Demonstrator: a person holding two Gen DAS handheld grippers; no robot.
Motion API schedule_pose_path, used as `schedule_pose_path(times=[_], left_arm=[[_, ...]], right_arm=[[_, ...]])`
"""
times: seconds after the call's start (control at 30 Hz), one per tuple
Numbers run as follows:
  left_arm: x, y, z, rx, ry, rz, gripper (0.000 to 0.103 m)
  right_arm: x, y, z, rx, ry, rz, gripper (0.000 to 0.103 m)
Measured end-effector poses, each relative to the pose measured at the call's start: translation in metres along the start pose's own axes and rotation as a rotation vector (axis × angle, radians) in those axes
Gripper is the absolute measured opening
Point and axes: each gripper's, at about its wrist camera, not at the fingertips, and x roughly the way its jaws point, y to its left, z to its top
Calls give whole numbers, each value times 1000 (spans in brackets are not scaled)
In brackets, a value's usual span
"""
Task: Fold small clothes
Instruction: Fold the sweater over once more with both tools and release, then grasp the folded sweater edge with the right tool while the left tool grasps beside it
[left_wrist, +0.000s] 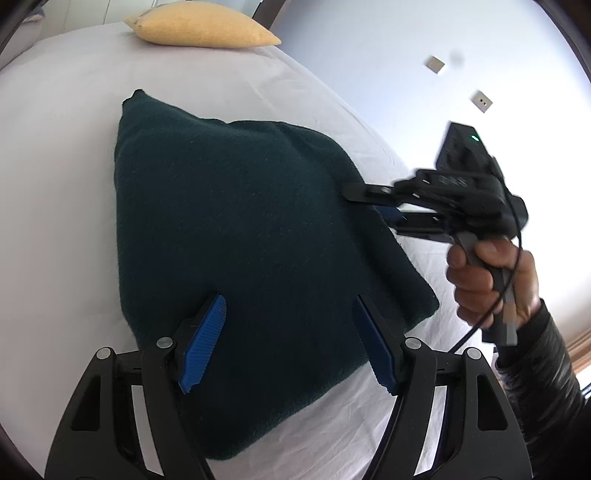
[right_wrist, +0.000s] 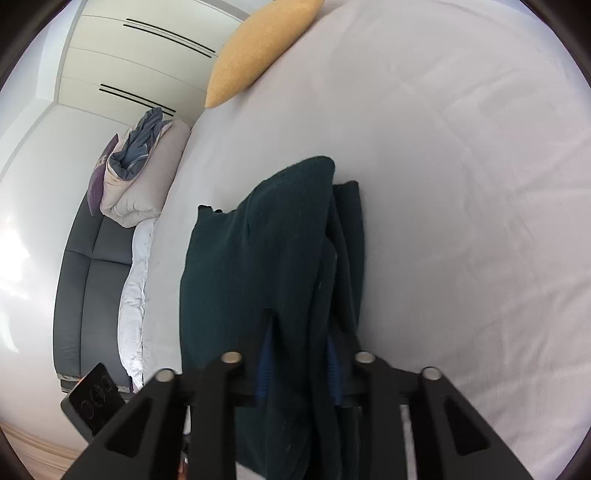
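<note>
While the left gripper (left_wrist: 290, 341) hovers open over the dark green garment (left_wrist: 236, 236) on the bed (left_wrist: 55, 184), the right gripper's (right_wrist: 299, 365) fingers straddle its bunched edge, grip uncertain, yellow pillow (left_wrist: 199, 26) beyond.

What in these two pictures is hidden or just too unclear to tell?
- Right tool, right wrist view: whether its blue pads press the dark green garment bunched between them; the cloth covers them.
- Garment's type, both views: folded, no sleeves or collar showing.
- Right tool's tips, left wrist view: blurred and partly behind the cloth.
- Sofa: cut off by the bed.
</note>
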Motion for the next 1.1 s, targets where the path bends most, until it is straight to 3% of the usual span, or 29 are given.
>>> schedule_pose_path(times=[0.03,0.07,0.2,0.27,0.33,0.43,0.73,0.9,1.1], left_arm=[[0,-1,-3,1,-3,-1,70],[-2,-1,-5,4,-4,2,70],[-4,-5,-21,26,0,26,70],[-4,-7,-30,37,10,40,70],[-1,-8,-38,37,21,46,70],[-2,-3,-43,41,19,49,70],[1,0,-51,43,12,48,69],[0,2,-52,43,12,43,69],[-4,-1,-46,53,19,36,70]], right_arm=[[-4,2,-6,-10,-5,-9,46],[-8,4,-15,-16,-6,-8,49],[-18,9,-52,-61,21,-7,52],[-16,10,-63,-84,30,-30,41],[-19,2,-69,-66,20,-53,19],[-26,-16,-70,-11,-3,-30,12],[-28,-37,-78,51,-27,20,9],[-39,-33,-88,42,-49,2,9],[-25,-47,-83,60,-31,50,7]])
